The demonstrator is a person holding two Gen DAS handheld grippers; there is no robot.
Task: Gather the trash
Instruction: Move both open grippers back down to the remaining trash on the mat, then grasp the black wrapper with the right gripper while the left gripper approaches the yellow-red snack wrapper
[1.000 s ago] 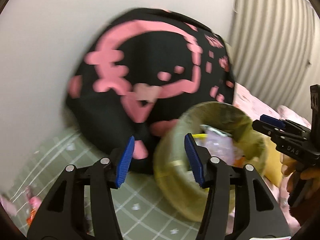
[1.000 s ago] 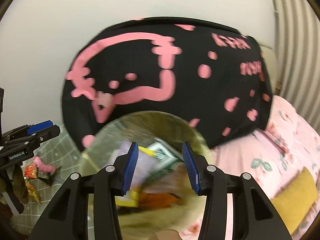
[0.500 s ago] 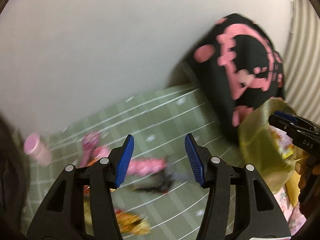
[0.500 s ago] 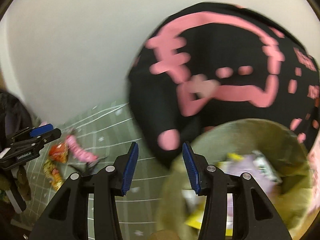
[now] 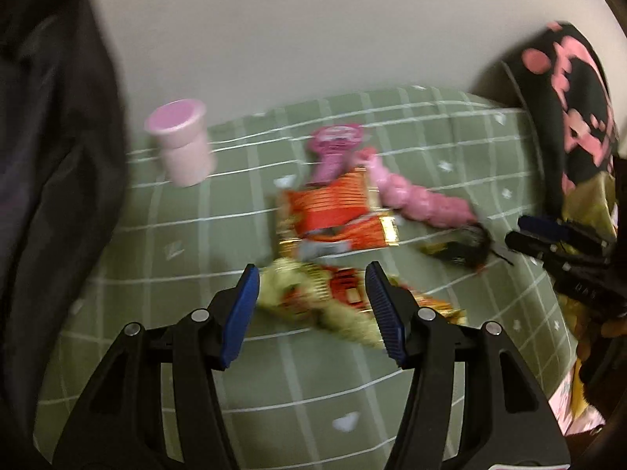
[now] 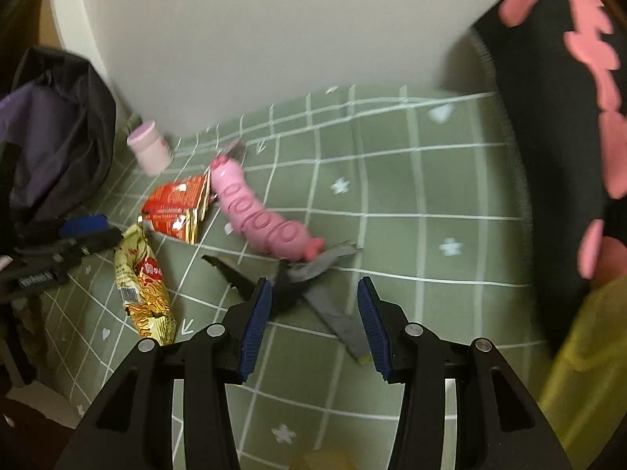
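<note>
Wrappers lie on the green sheet (image 5: 450, 149); the yellow wrapper (image 5: 325, 297) sits at 12 o'clock between the parted fingers of the left gripper (image 5: 312, 307), long axis 10-to-4; right gripper (image 6: 313, 323) also parted, empty, farther away

Both grippers have swung away from the yellow bag and the black pillow. Now the left gripper (image 5: 311, 305) hangs open right over a yellow wrapper (image 5: 313, 297), and the right gripper (image 6: 313, 317) is open above a dark wrapper (image 6: 309, 274).
</note>
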